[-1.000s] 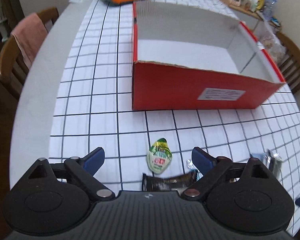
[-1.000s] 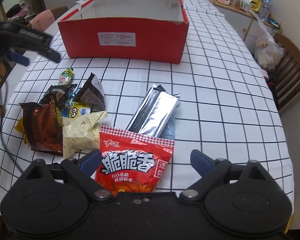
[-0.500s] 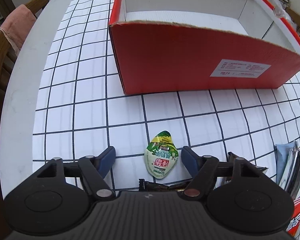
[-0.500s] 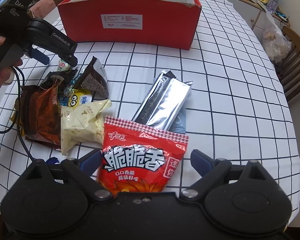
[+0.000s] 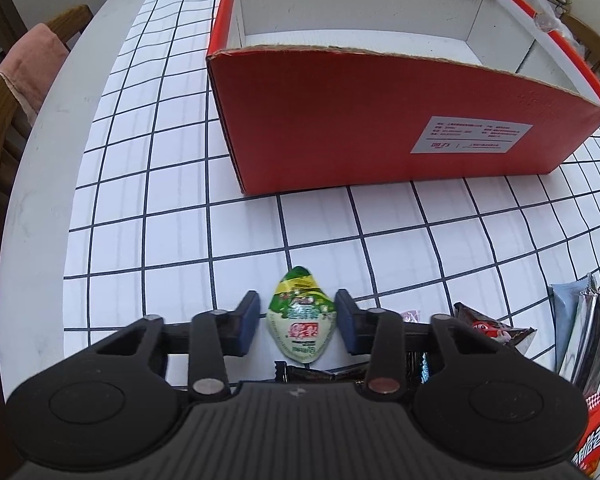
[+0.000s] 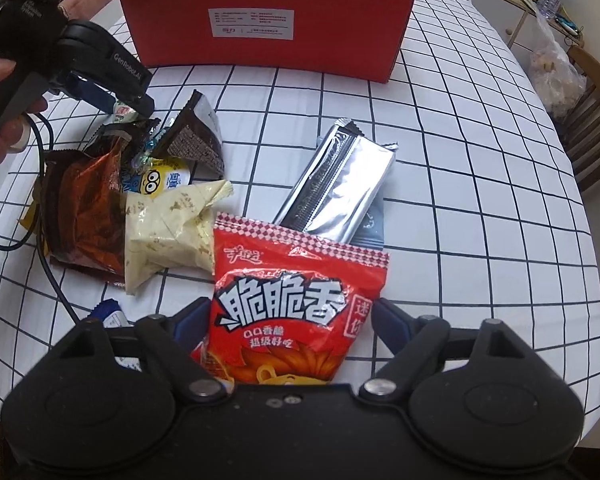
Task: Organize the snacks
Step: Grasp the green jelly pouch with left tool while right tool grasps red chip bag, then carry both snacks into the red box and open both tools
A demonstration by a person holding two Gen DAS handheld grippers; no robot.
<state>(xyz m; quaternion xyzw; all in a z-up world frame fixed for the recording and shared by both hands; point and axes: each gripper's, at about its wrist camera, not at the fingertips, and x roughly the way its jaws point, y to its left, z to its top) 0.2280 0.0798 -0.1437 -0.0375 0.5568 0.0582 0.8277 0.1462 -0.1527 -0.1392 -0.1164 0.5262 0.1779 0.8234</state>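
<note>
Green sachet [image 5: 301,320] — your left tongs [image 5: 296,322] clamp it | right tongs [image 6: 288,316] closing round red bag [image 6: 296,308] — no contact

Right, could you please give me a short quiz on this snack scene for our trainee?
1. Which snack sits between the fingers of the left gripper?
2. True or false: the silver packet lies inside the red box.
3. The red chip bag overlaps: A) silver packet B) red box C) cream bag.
Key: 1 green packet; 2 false; 3 A.
</note>
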